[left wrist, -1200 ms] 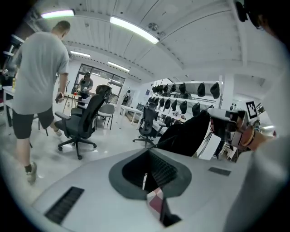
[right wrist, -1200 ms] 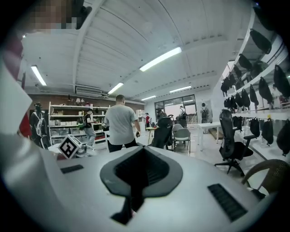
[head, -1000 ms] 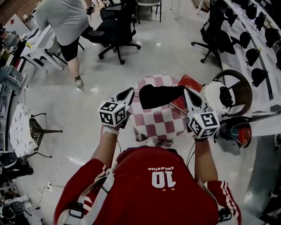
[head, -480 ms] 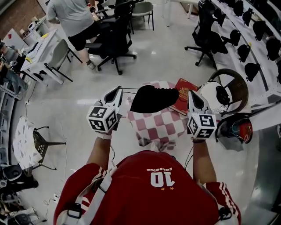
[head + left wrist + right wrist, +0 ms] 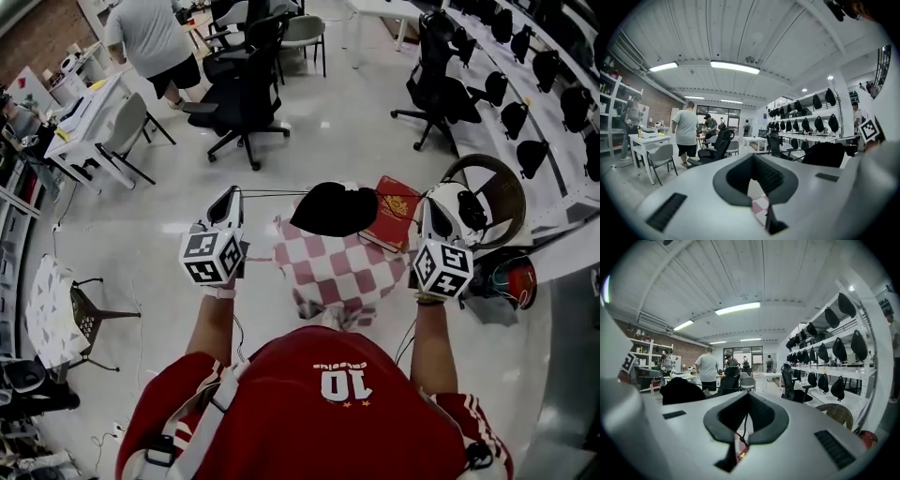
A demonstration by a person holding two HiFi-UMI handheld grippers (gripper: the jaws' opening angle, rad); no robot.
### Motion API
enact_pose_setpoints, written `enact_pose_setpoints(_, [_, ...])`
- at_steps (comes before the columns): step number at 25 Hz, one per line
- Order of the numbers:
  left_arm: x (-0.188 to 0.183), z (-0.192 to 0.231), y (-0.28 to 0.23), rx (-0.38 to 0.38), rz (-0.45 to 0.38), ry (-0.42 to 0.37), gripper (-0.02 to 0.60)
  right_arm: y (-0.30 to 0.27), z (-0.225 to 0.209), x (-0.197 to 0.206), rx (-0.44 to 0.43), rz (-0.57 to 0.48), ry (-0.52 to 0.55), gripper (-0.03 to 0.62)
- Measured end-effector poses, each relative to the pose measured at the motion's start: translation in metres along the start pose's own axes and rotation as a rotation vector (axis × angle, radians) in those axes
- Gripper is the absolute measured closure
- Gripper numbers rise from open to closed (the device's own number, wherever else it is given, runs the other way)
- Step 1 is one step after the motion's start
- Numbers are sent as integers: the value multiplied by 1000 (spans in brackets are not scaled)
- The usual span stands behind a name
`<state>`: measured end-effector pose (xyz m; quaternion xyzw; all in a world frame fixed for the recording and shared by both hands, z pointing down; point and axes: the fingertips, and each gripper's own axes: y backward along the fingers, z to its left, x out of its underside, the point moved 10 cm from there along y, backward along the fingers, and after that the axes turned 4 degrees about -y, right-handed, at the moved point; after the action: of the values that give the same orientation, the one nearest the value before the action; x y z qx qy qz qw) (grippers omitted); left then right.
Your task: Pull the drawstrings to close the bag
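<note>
A black drawstring bag [image 5: 333, 208] hangs in the air between my two grippers, above a small table with a red-and-white checked cloth [image 5: 339, 270]. My left gripper [image 5: 228, 195] is shut on the left drawstring [image 5: 267, 193], which runs taut to the bag's mouth. My right gripper [image 5: 429, 197] is shut on the right drawstring [image 5: 740, 429], a thin cord with a knot between its jaws. The bag's mouth looks gathered and narrow. In the left gripper view the bag [image 5: 824, 154] shows at right; in the right gripper view the bag [image 5: 682, 391] shows at left.
A red book [image 5: 394, 212] lies on the table's right side. A wicker basket [image 5: 511, 187] with a white helmet [image 5: 455, 204] stands on the right. Black office chairs [image 5: 239, 94] and a person [image 5: 150, 37] stand further off on the floor.
Both grippers have moved apart, the left one further left and the right one further right. The bag has bunched smaller between them. The person in the background has walked away.
</note>
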<state>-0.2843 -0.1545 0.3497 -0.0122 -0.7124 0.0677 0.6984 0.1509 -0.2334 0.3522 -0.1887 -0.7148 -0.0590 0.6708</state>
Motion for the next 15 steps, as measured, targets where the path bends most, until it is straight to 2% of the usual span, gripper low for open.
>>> enact_pose_setpoints(7, [10,32,9,-49,14,81,574,9,-21,1,67,-6,-32,579])
enact_pose_setpoints(15, [12,44,8,-70,26,72,572,21,-50,5,135,-7,-55,579])
